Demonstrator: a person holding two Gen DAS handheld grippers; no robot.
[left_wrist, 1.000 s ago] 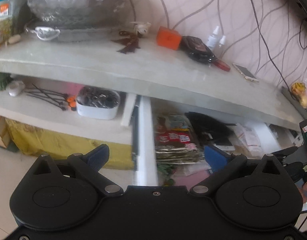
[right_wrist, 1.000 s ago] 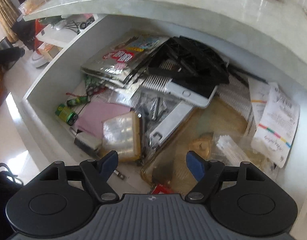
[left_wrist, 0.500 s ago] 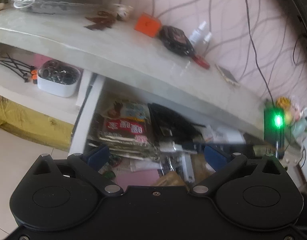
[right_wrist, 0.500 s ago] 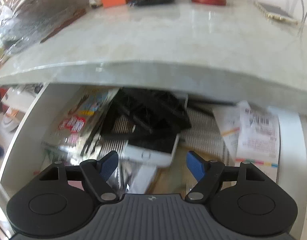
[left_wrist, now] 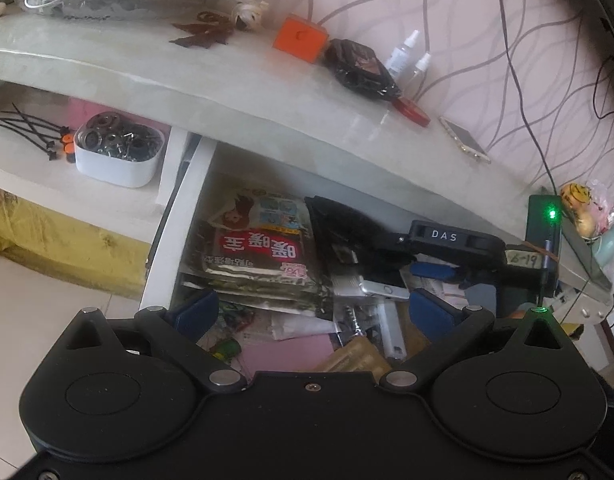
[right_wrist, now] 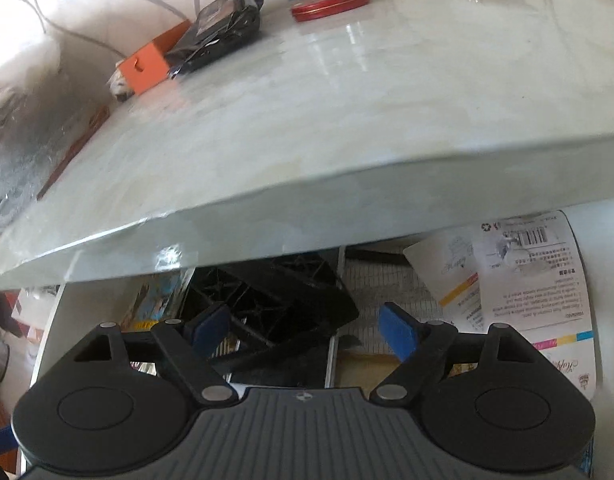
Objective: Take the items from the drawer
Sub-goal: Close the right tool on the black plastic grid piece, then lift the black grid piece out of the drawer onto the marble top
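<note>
Open drawer (left_wrist: pixel 175 240) crammed with packets (left_wrist: pixel 263 256), phone (left_wrist: pixel 383 289)

Light: soft daylight, fairly bright in both views
Glare: pale streaks on the marble countertop (right_wrist: pixel 347 92) near the red tin lid (right_wrist: pixel 330 5)
Shadow: the drawer (left_wrist: pixel 175 240) interior sits dim under the countertop overhang
Blur: the far left of the right wrist view smears; the orange box (right_wrist: pixel 145 70) is soft
Distortion: fisheye bends the counter edge; dark vignette in the corners
Point source: a green LED (left_wrist: pixel 552 213) blooms slightly
</note>
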